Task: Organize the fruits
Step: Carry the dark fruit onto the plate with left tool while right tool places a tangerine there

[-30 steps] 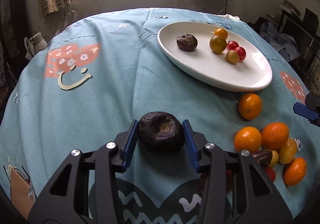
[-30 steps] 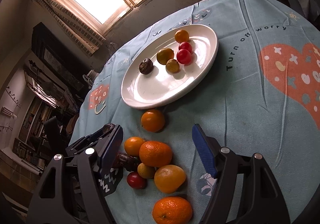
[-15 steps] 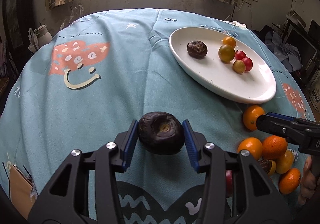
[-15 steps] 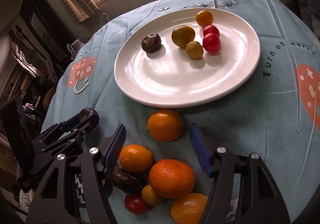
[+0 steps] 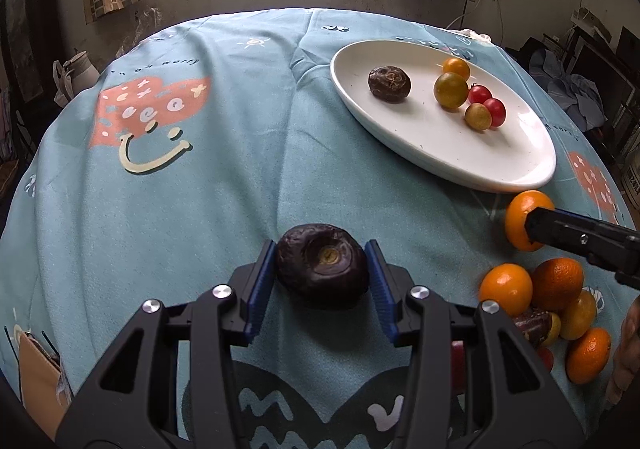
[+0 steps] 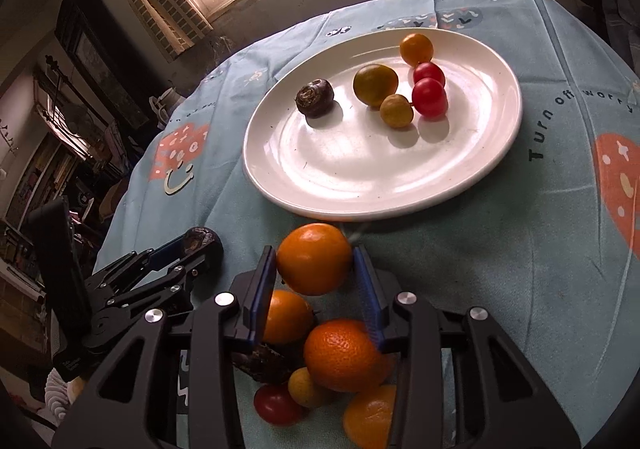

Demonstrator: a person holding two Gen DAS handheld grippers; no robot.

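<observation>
My left gripper (image 5: 322, 273) is shut on a dark wrinkled passion fruit (image 5: 322, 265), held above the cloth. My right gripper (image 6: 315, 273) is shut on an orange (image 6: 314, 259) just in front of the white oval plate (image 6: 360, 185); the orange also shows in the left wrist view (image 5: 520, 215). The plate (image 5: 440, 153) holds another passion fruit (image 6: 315, 97), a green-yellow fruit (image 6: 375, 84), a small orange fruit (image 6: 416, 48), a small yellow fruit (image 6: 396, 111) and two red cherry tomatoes (image 6: 429, 97). A pile of oranges and small fruits (image 6: 340, 361) lies under my right gripper.
The round table has a teal patterned tablecloth (image 5: 200, 177). The left gripper also shows at the left of the right wrist view (image 6: 200, 245). A window and a wall stand behind the table. Clutter surrounds the table edges.
My right gripper moved forward and closed on the orange nearest the plate. My left gripper keeps its hold on the passion fruit and has shifted slightly.
</observation>
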